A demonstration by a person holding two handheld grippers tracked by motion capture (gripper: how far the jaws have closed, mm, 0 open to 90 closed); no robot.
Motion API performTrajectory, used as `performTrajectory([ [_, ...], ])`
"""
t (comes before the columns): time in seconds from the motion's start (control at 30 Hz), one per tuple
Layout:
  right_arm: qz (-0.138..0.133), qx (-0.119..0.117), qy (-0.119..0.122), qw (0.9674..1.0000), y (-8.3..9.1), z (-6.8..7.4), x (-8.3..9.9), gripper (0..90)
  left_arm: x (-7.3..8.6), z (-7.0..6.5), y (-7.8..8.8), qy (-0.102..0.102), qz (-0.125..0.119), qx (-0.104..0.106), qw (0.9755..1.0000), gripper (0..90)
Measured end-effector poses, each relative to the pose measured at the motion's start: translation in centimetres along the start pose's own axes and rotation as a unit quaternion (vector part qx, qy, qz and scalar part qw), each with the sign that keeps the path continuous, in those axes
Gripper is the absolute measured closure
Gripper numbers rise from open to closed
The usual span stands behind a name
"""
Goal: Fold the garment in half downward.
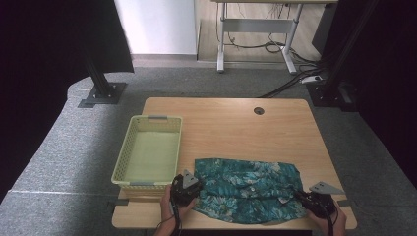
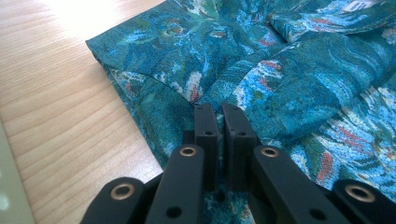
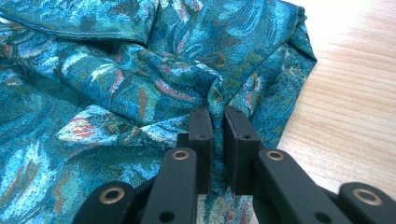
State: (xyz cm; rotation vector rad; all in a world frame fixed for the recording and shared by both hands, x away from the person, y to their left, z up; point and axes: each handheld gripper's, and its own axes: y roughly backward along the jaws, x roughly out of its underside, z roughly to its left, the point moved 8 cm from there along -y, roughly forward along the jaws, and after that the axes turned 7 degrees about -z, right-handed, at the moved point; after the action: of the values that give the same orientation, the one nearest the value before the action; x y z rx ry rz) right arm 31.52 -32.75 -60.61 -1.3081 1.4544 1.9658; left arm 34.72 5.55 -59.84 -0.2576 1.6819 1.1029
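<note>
A teal patterned cloth (image 1: 248,189) lies folded across the near half of the wooden table (image 1: 231,123). My left gripper (image 1: 189,191) is at the cloth's near left corner, and the left gripper view has its jaws shut on a fold of the cloth (image 2: 261,74), fingertips (image 2: 205,122) pinching fabric. My right gripper (image 1: 307,199) is at the near right corner; in the right gripper view its jaws are closed on a bunched ridge of the cloth (image 3: 140,79). A hand holds each gripper at the table's front edge.
A pale yellow-green plastic basket (image 1: 121,167) stands empty on the table's left side, just beyond my left gripper. A cable hole (image 1: 258,110) sits near the far edge. Dark frame posts (image 1: 101,83) and a desk's legs (image 1: 221,49) stand on the carpet behind.
</note>
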Motion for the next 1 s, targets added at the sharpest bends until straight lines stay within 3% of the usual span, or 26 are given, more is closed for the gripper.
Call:
performTrajectory([
  [0.5,-0.008,-0.002,-0.02,0.9998,-1.3,-1.0,-0.8,79.9,-0.5,-0.4,-0.9,0.0,0.001,-0.029,0.9996,85.5],
  [0.63,-0.011,0.0,-0.019,0.9998,-1.3,-1.1,-0.8,74.7,-0.5,-0.6,-0.6,-0.002,-0.002,-0.034,0.9994,82.5],
  [0.7,-0.015,-0.001,-0.002,0.9999,-1.1,-1.2,-0.9,65.5,-0.7,-0.7,-0.3,-0.005,-0.011,-0.043,0.999,77.4],
  [0.77,-0.032,0.0,-0.008,0.9995,-0.7,-1.3,-1.3,58.1,-1.0,-1.0,0.3,-0.008,-0.024,-0.048,0.9986,72.3],
  [0.87,-0.07,-0.014,-0.033,0.9969,0.5,-1.3,-2.3,56.2,-2.0,-1.6,1.3,-0.014,-0.042,-0.05,0.9978,66.6],
  [1.0,-0.083,-0.009,-0.02,0.9964,1.7,-0.8,-3.7,52.5,-3.6,-2.3,2.2,-0.007,-0.07,-0.041,0.9967,64.3],
])
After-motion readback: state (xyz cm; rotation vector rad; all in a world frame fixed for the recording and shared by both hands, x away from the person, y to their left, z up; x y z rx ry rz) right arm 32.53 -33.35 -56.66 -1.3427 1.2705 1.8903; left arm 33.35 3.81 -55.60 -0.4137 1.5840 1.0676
